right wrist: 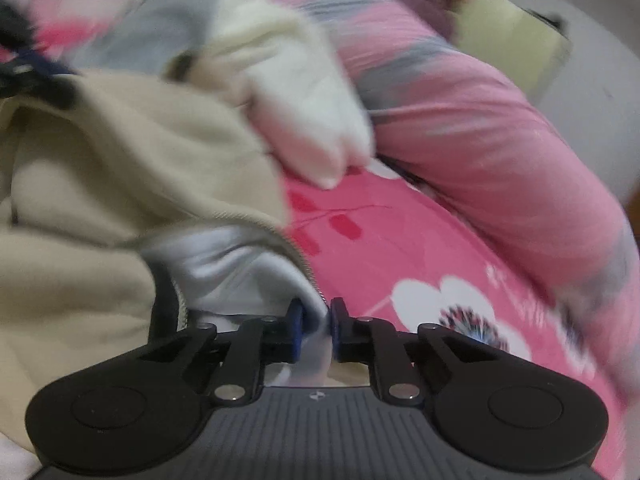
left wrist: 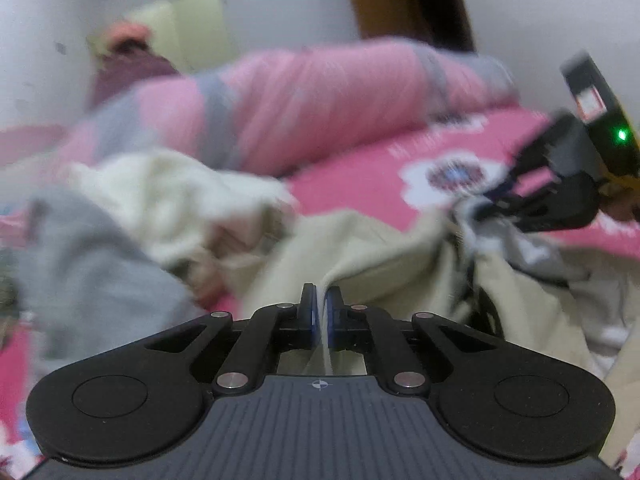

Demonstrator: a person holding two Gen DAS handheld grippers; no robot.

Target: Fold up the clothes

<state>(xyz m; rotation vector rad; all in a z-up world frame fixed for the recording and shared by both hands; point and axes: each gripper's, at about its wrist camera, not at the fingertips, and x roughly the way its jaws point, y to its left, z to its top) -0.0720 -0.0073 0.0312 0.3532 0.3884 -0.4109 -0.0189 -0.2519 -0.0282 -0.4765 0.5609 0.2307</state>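
Your left gripper (left wrist: 320, 312) is pinched tight on a fold of the beige jacket (left wrist: 360, 256), and your right gripper (right wrist: 316, 326) is clamped on its zipper edge (right wrist: 296, 252) by the pale lining, so you have the garment by two points where it lies crumpled on the pink floral bedsheet (right wrist: 400, 240), beside a white garment (left wrist: 160, 200) and a grey one (left wrist: 88, 248). This looks like the pick-up before spreading. Next, I judge, lift and draw your hands apart to pull it flat, clear of the neighbouring pile.
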